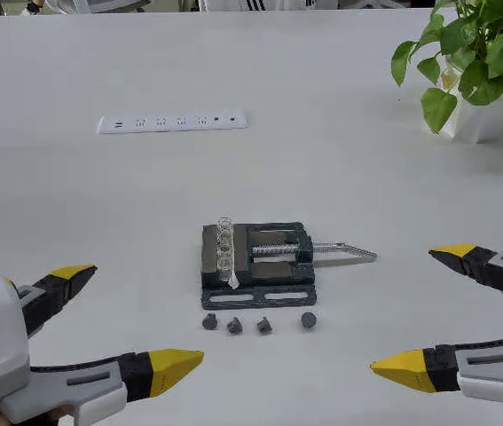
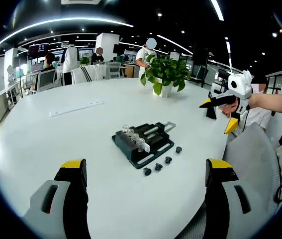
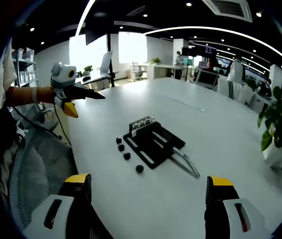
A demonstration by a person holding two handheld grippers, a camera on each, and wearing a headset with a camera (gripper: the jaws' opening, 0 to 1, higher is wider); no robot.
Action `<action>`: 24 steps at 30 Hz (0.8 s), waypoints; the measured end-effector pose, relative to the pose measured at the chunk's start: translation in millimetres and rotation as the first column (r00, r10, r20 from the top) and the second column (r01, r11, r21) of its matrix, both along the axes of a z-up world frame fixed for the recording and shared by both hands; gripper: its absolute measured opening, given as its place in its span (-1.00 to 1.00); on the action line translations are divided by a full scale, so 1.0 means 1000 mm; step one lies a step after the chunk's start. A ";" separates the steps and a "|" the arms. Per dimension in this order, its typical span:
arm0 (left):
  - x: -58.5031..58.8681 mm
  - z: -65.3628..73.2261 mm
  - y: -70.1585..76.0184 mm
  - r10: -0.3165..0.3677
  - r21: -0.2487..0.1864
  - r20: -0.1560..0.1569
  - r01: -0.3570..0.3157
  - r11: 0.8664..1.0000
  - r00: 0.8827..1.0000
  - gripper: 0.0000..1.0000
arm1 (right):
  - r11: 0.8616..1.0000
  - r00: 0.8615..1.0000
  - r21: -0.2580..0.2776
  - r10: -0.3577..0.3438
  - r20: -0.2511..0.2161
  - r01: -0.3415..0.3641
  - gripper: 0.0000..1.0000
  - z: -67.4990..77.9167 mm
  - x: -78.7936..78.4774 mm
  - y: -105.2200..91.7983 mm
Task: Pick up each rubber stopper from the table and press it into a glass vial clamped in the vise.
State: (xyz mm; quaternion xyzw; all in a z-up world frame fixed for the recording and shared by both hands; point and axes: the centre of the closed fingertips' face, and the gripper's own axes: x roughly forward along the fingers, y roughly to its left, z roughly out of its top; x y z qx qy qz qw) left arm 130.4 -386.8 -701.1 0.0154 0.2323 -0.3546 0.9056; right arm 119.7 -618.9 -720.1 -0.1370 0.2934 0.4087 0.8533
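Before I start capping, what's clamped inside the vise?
A row of clear glass vials stands upright in the vise. Their bases are hidden between its jaws, and their number is unclear.

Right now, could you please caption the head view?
Open hand-held grippers, left and right, flank vise, vials and four rubber stoppers.

Bright, even overhead lighting, soft shadows; gripper views bend at edges.
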 end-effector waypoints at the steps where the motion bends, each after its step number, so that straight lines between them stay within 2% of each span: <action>1: 0.001 0.000 0.000 0.002 -0.001 0.004 -0.002 1.000 1.000 0.98 | 1.000 1.000 -0.007 -0.002 0.001 0.002 0.90 -0.001 0.001 -0.002; 4: 0.003 -0.001 -0.001 0.012 -0.014 -0.002 -0.012 1.000 1.000 0.98 | 1.000 1.000 -0.018 0.005 -0.007 -0.005 0.88 -0.004 0.003 -0.007; 7: 0.000 -0.006 -0.001 -0.003 0.015 -0.008 0.003 1.000 1.000 0.98 | 1.000 1.000 -0.024 0.016 -0.010 -0.016 0.88 -0.007 0.004 -0.008; 11: 0.000 -0.008 0.001 0.003 0.012 -0.011 -0.003 1.000 1.000 0.98 | 0.999 0.999 -0.036 0.035 -0.023 -0.036 0.86 -0.012 0.006 -0.003; 15: -0.001 -0.010 0.001 -0.004 0.026 -0.016 0.004 1.000 1.000 0.98 | 0.991 0.995 -0.092 0.097 -0.025 -0.099 0.77 -0.018 0.011 0.001; 18: -0.002 -0.012 0.000 -0.019 0.038 -0.012 0.020 0.999 1.000 0.98 | 0.973 0.984 -0.147 0.172 -0.040 -0.176 0.65 -0.021 0.011 0.006; 19: -0.002 -0.014 0.000 -0.026 0.044 -0.013 0.026 0.999 1.000 0.98 | 0.960 0.976 -0.177 0.211 -0.044 -0.216 0.63 -0.023 0.011 0.009; 21: -0.002 -0.015 -0.001 -0.034 0.049 -0.014 0.035 0.998 0.999 0.98 | 0.944 0.967 -0.212 0.249 -0.051 -0.254 0.57 -0.025 0.012 0.011; 23: -0.002 -0.017 -0.002 -0.045 0.054 -0.013 0.046 0.998 0.999 0.98 | 0.920 0.950 -0.236 0.301 -0.082 -0.312 0.51 -0.027 0.010 0.017; 24: -0.003 -0.018 -0.002 -0.051 0.059 -0.016 0.052 0.997 0.999 0.98 | 0.904 0.938 -0.250 0.333 -0.097 -0.347 0.48 -0.029 0.009 0.020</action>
